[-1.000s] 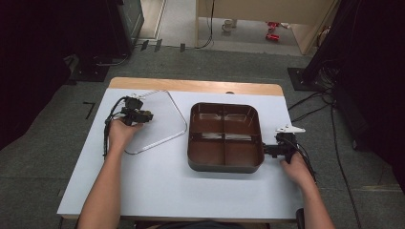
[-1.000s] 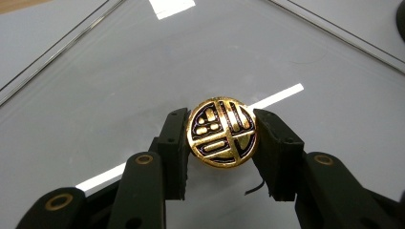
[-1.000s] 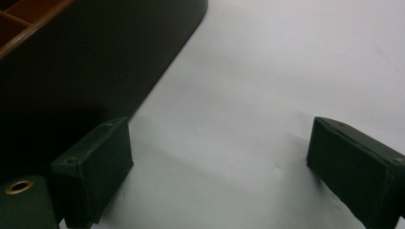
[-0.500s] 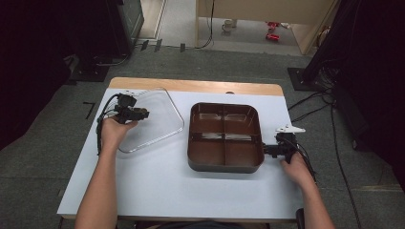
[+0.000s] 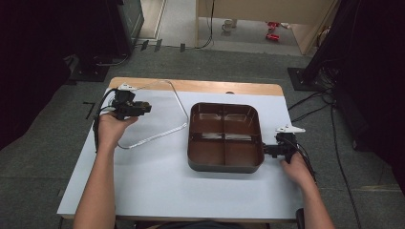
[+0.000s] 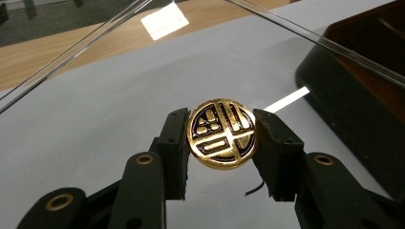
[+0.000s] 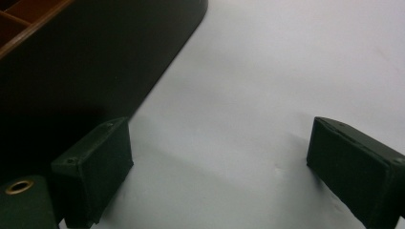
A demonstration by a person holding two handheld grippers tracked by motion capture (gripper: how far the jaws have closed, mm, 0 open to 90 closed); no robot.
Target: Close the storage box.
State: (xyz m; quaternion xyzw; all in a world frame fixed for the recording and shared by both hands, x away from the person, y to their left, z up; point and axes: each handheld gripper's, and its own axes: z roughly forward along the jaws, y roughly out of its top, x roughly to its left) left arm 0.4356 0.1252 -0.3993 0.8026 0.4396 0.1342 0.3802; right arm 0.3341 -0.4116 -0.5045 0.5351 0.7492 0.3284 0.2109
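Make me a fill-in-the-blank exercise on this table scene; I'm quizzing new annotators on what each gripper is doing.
1. The left gripper is shut on the round gold ____ of the clear lid.
2. The brown tray is divided into ____ compartments.
3. The jaws of the right gripper stand ____, with nothing but table between them.
4. In the high view the lid sits to the ____ of the tray.

Missing words: knob; four; open; left
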